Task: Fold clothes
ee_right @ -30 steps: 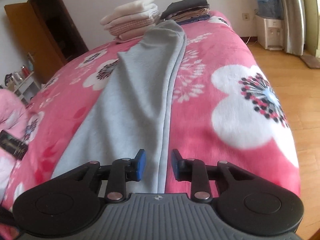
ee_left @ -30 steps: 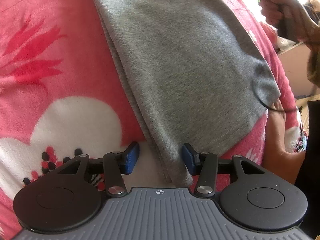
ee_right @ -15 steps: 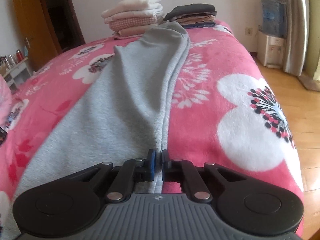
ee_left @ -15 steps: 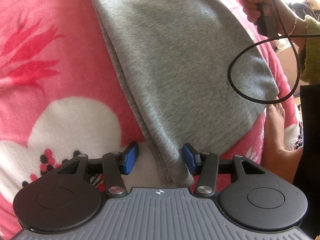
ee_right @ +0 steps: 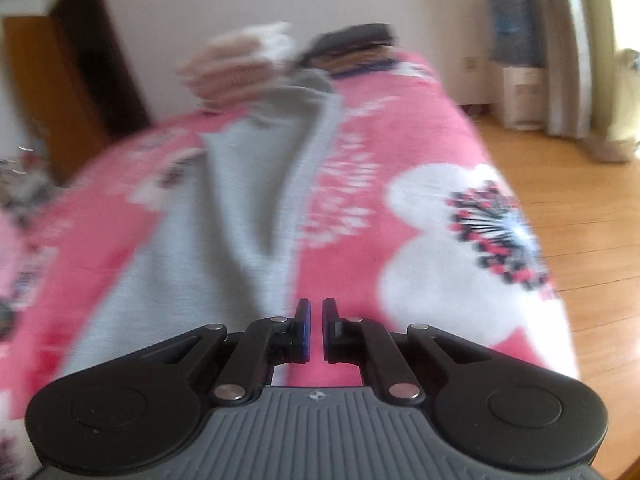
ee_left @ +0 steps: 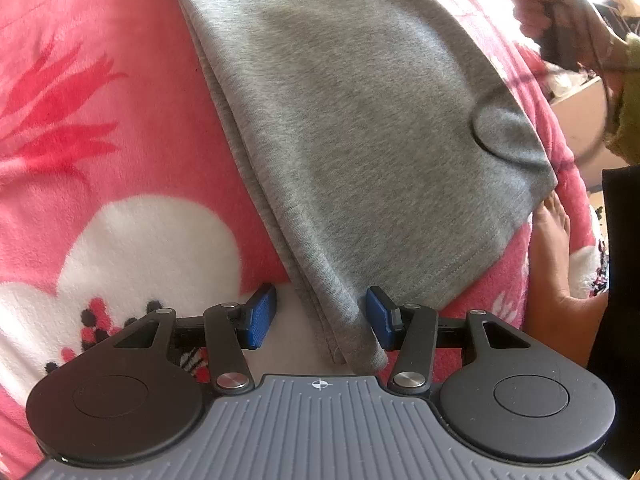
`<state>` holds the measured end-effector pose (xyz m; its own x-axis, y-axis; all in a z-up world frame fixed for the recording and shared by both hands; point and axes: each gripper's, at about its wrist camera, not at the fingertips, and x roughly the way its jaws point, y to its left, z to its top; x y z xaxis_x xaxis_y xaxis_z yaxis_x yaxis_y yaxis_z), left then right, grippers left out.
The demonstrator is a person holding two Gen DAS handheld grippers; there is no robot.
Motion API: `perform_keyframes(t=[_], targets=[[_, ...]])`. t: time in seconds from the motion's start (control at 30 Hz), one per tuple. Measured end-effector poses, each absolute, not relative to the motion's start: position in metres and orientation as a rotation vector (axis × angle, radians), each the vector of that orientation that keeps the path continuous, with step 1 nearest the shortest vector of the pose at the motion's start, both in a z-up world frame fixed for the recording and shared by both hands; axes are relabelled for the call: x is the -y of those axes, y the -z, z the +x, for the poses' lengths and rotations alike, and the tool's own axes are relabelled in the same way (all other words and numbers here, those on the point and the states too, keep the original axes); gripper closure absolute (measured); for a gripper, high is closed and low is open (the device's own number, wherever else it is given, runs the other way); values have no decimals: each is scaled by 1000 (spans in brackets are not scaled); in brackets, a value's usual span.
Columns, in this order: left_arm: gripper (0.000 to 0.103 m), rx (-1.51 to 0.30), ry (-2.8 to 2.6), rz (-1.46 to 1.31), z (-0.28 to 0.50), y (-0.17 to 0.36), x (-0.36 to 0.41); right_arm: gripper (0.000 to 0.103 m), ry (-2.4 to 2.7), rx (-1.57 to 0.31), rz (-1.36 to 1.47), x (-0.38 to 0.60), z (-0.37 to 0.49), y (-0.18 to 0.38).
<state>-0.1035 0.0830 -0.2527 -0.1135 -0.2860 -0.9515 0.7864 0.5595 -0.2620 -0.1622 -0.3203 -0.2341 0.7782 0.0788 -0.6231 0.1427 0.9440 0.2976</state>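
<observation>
A grey garment [ee_left: 360, 120] lies lengthwise on a pink flowered blanket [ee_left: 100, 140]. My left gripper [ee_left: 322, 316] points steeply down over its hemmed corner. It is open: the corner lies between the blue pads and neither pad presses on it. At the other end, my right gripper [ee_right: 316, 324] is shut on the grey garment [ee_right: 248, 216]. The cloth rises in a ridge to its left finger. This view is blurred. In the left wrist view a hand [ee_left: 560, 12] at the top right holds the right gripper's handle.
Two stacks of folded clothes, one pale [ee_right: 240, 64] and one dark [ee_right: 352, 44], sit at the bed's far end. The wooden floor [ee_right: 580, 200] and a water dispenser [ee_right: 516, 68] are to the right, a brown door [ee_right: 60, 92] to the left. A bare limb [ee_left: 552, 248] rests beside the hem.
My right gripper closed on the garment's edge, then moved with it, and the cloth now tents up towards it. The left gripper and the hem corner have stayed put.
</observation>
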Motion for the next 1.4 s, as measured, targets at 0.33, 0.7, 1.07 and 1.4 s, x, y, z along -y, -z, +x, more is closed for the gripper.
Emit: perform_keyframes(t=[0.33,0.7,1.07,1.4], targets=[[49,-1401,974,498,-105,256,-77,99,-238,-816,-24,274,-189,239],[47,-1390,945,536,-108,257,-70,97,-250,-790,45,273,-172,224],[46,-1275,960,522,-119,224,-86,98,-47,-825,202,323,-222,235],[32,-1056,1030,394,-156,171,-41,97,-37,-713,128,314,-228,162]])
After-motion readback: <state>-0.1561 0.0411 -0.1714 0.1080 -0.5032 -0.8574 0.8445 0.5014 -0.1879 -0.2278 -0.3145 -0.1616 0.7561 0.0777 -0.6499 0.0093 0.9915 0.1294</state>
